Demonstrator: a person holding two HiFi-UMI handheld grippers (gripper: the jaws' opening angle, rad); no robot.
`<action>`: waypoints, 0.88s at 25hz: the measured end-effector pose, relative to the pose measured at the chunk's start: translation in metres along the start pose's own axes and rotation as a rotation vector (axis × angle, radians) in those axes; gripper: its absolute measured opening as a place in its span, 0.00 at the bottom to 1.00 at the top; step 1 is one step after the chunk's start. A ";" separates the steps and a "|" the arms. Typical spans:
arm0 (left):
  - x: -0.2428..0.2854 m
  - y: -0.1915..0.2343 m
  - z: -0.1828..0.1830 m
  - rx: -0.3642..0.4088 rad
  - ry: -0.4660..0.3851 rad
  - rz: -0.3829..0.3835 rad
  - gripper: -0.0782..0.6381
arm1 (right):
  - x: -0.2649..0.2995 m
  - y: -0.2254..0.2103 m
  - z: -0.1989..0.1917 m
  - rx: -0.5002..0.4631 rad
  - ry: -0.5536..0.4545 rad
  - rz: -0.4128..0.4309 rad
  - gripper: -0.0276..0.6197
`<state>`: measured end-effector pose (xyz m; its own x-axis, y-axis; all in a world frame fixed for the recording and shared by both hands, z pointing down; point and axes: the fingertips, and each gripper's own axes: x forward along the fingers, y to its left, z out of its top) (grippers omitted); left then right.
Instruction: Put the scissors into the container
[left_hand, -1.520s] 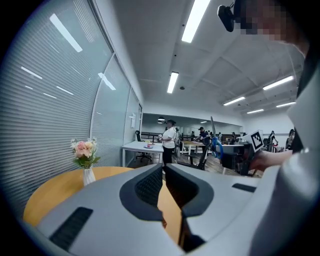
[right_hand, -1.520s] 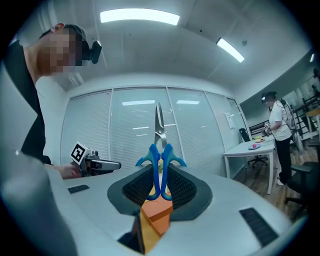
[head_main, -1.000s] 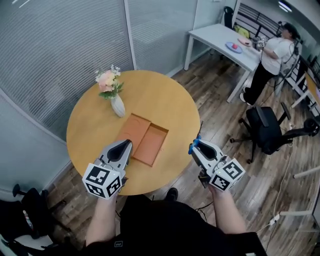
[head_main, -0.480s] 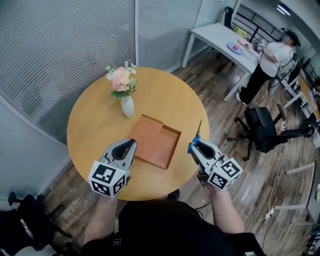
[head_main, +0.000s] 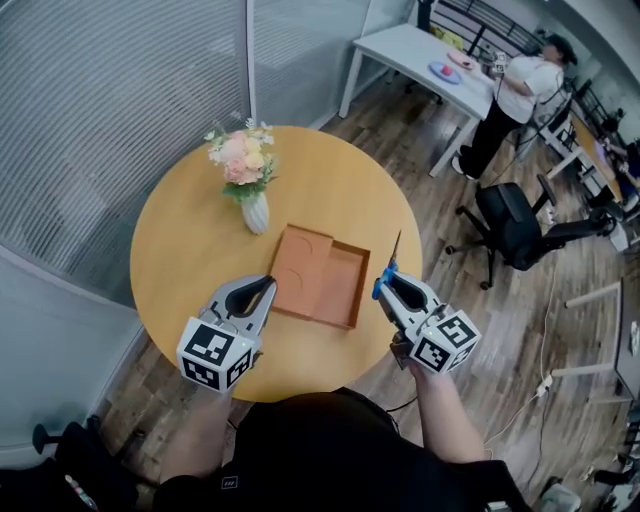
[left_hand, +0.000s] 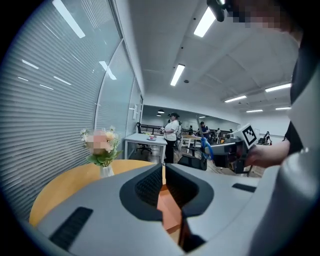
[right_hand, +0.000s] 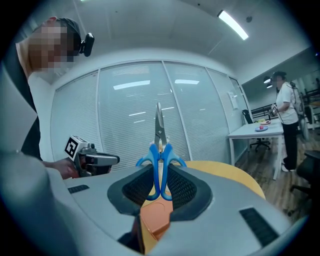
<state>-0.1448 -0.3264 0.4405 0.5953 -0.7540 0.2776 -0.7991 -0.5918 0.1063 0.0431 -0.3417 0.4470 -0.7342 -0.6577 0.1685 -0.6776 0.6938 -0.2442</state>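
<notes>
An orange two-compartment container (head_main: 318, 272) lies on the round wooden table (head_main: 190, 250), with nothing in it. My right gripper (head_main: 383, 286) hangs just off its right edge, shut on the blue-handled scissors (head_main: 392, 262), blades pointing up and away. In the right gripper view the scissors (right_hand: 160, 150) stand upright between the jaws of that gripper (right_hand: 161, 172), above the container (right_hand: 152, 215). My left gripper (head_main: 266, 284) hovers at the container's near left corner, shut and holding nothing. In the left gripper view, this gripper (left_hand: 163, 170) has the container (left_hand: 167, 210) below it.
A white vase of flowers (head_main: 245, 170) stands on the table behind the container's left end. A glass wall with blinds (head_main: 120, 90) runs at the left. Right of the table are an office chair (head_main: 515, 225), a white desk (head_main: 420, 55) and a standing person (head_main: 515, 85).
The head view has swung, and the table and container now sit more squarely between the grippers. The right gripper with the scissors is nearer the container's right edge. Both grips are unchanged.
</notes>
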 end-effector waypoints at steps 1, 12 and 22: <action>0.002 0.000 0.001 0.000 -0.001 -0.002 0.15 | -0.001 -0.004 -0.002 -0.003 0.005 -0.021 0.19; 0.035 -0.012 -0.011 0.022 0.057 -0.035 0.15 | -0.001 -0.042 -0.057 0.084 0.114 -0.097 0.19; 0.012 0.007 -0.035 -0.037 0.041 -0.098 0.15 | 0.041 -0.038 -0.148 0.303 0.317 -0.198 0.19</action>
<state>-0.1460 -0.3290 0.4782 0.6675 -0.6803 0.3026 -0.7401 -0.6506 0.1699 0.0323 -0.3510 0.6046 -0.6011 -0.6138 0.5117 -0.7972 0.4161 -0.4374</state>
